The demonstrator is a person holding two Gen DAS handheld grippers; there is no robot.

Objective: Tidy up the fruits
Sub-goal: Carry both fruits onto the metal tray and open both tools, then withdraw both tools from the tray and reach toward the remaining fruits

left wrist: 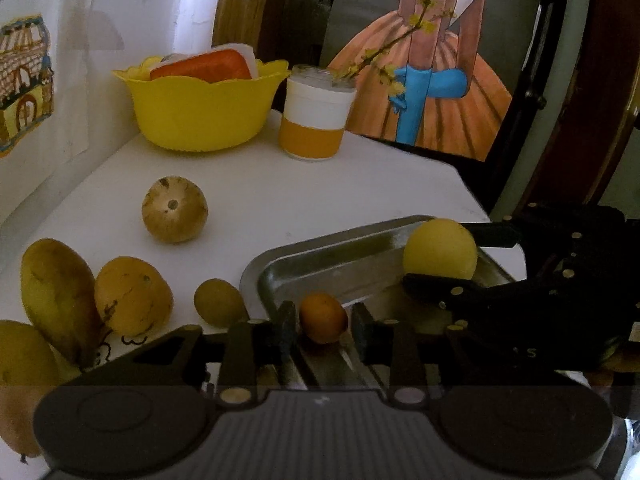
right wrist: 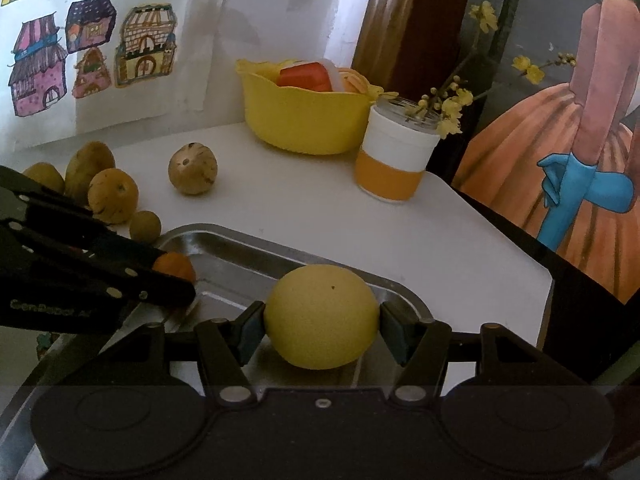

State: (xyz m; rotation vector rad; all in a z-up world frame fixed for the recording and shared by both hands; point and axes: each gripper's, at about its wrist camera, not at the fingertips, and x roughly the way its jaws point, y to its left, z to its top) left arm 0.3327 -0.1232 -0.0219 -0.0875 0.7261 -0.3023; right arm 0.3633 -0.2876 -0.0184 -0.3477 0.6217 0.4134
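Observation:
A small orange fruit (left wrist: pixel 323 318) (right wrist: pixel 176 265) lies in the near left corner of a steel tray (left wrist: pixel 320 240) (right wrist: pixel 224 230). My left gripper (left wrist: pixel 323 322) (right wrist: pixel 176 276) flanks it, open, with a thin gap showing on each side. My right gripper (right wrist: pixel 322 328) (left wrist: pixel 440 258) is shut on a round yellow fruit (right wrist: pixel 321 316) (left wrist: pixel 440 249), both pads pressing its sides, low over the tray's right part. I cannot tell whether that fruit touches the tray floor.
Loose on the white table: a brown speckled round fruit (left wrist: pixel 175 210) (right wrist: pixel 193 168), two yellow mangoes (left wrist: pixel 56 296) (left wrist: pixel 132 296) and a small greenish fruit (left wrist: pixel 218 302). A yellow bowl (left wrist: pixel 200 116) and an orange-and-white jar (left wrist: pixel 316 120) stand at the back. The table's edge (right wrist: pixel 548 280) runs close on the right.

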